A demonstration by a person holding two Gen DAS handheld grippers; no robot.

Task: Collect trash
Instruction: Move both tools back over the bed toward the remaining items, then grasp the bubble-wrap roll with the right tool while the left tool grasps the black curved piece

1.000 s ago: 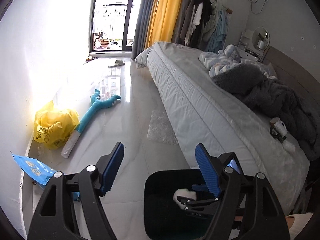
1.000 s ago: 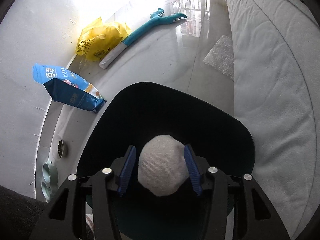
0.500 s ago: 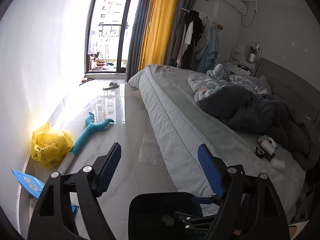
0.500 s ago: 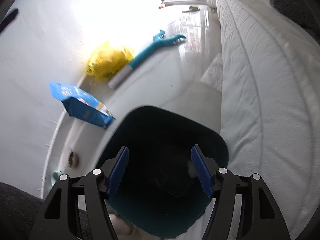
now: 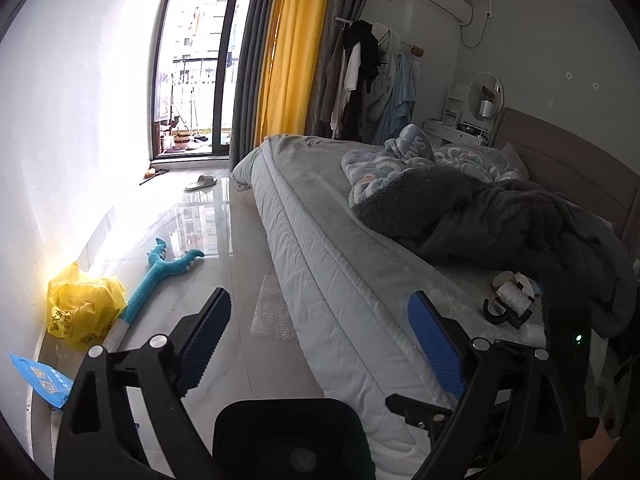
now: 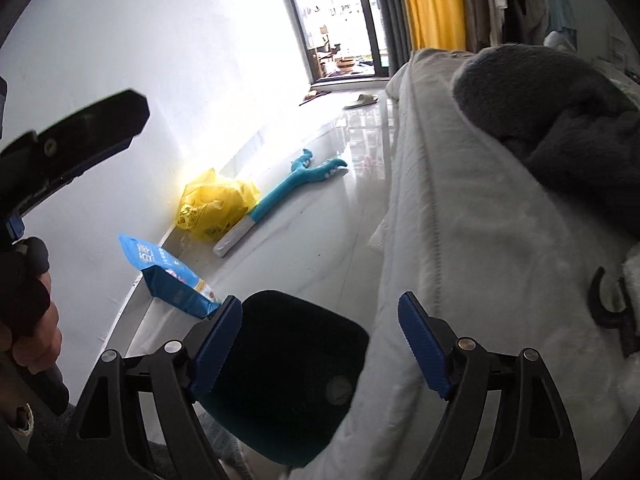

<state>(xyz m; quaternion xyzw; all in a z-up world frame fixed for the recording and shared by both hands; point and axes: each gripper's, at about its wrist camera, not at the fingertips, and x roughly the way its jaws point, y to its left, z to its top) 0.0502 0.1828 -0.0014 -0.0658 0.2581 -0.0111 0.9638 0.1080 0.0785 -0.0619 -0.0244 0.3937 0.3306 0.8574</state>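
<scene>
A dark teal trash bin stands on the floor against the bed side. A pale crumpled wad lies inside it. My left gripper is open and empty above the bin. My right gripper is open and empty, above the bin's rim. On the bed near the grey blanket lie a white roll-like object with a black hook part. A sheet of bubble wrap lies on the floor by the bed.
A yellow plastic bag, a blue snack bag and a teal toy lie along the left wall. The bed fills the right. A slipper lies near the balcony door.
My right gripper opened and let the white wad fall into the bin, then rose and tilted up. My left gripper also rose and tilted up toward the room.
</scene>
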